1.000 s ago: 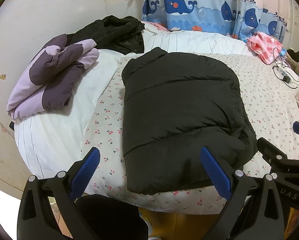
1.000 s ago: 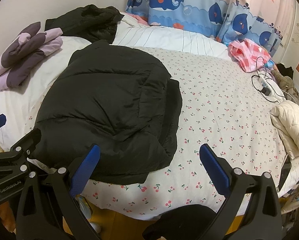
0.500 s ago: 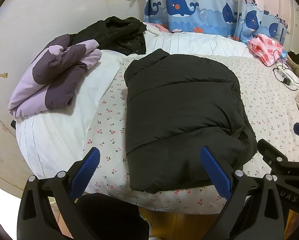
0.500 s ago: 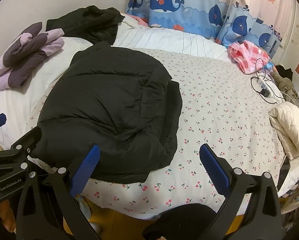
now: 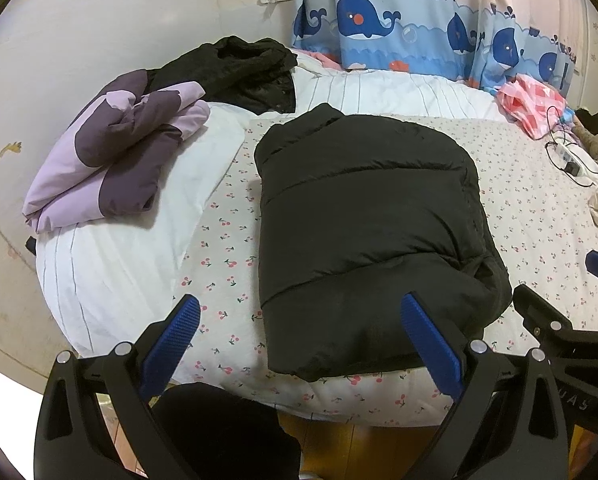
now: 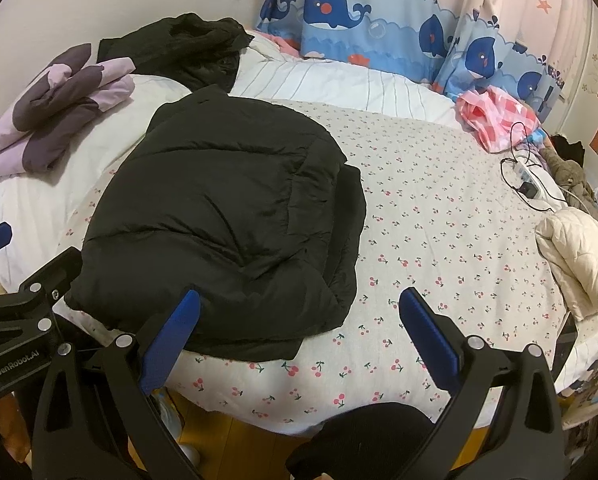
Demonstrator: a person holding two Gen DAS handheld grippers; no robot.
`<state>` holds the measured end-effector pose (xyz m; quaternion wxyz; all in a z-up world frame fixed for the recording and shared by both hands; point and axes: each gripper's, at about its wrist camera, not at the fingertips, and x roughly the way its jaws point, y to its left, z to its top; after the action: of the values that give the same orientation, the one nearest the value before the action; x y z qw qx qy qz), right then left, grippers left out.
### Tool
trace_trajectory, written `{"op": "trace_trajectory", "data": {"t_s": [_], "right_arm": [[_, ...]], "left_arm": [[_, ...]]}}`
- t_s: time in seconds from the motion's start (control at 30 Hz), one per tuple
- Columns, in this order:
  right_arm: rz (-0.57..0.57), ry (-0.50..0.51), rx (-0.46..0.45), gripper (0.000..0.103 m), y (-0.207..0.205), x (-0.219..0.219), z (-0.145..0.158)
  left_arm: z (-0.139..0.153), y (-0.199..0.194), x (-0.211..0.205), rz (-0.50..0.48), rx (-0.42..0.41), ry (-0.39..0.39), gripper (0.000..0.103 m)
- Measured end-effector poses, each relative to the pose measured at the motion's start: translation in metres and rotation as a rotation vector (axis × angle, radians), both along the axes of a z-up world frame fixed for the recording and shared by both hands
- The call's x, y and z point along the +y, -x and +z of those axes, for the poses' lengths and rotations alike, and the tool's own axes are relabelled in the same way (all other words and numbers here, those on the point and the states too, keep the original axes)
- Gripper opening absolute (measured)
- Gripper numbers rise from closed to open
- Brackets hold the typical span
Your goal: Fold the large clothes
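Observation:
A black puffer jacket (image 5: 363,224) (image 6: 227,220) lies folded into a thick block on the cherry-print bedspread (image 5: 539,216) (image 6: 439,216), its collar at the far end. My left gripper (image 5: 299,332) hovers open at the bed's near edge, its right pad over the jacket's near hem and holding nothing. My right gripper (image 6: 299,324) also stands open, just in front of the jacket's near right corner, with nothing between its blue pads. Each gripper shows at the edge of the other's view.
A folded purple and lilac jacket (image 5: 111,164) and a crumpled black garment (image 5: 239,72) lie on the white duvet at the far left. A pink cloth (image 6: 495,120), a power strip with cables (image 6: 527,180) and a cream puffer jacket (image 6: 579,256) sit at the right. Whale curtains hang behind.
Both views have drifted slightly, with the bed and jacket shifting a little in frame. Both grippers stay open and the jacket has not changed shape.

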<state>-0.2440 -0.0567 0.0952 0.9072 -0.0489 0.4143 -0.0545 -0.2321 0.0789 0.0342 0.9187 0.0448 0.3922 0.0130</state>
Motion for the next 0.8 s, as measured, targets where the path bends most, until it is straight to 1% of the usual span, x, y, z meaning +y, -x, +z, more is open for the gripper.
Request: {"op": "trace_trajectory", "data": {"t_s": [0.37,0.8], "right_arm": [[0.007,0.012,0.004,0.096,-0.0006,0.006,-0.0001],[0.009,0.019,0.012,0.096,-0.0056,0.0057,-0.0059]], "left_arm": [[0.0,0.0022,0.0049,0.01,0.001,0.005,0.096],[-0.0079,-0.0043,0.0085,0.022,0.025,0.006,0.096]]}}
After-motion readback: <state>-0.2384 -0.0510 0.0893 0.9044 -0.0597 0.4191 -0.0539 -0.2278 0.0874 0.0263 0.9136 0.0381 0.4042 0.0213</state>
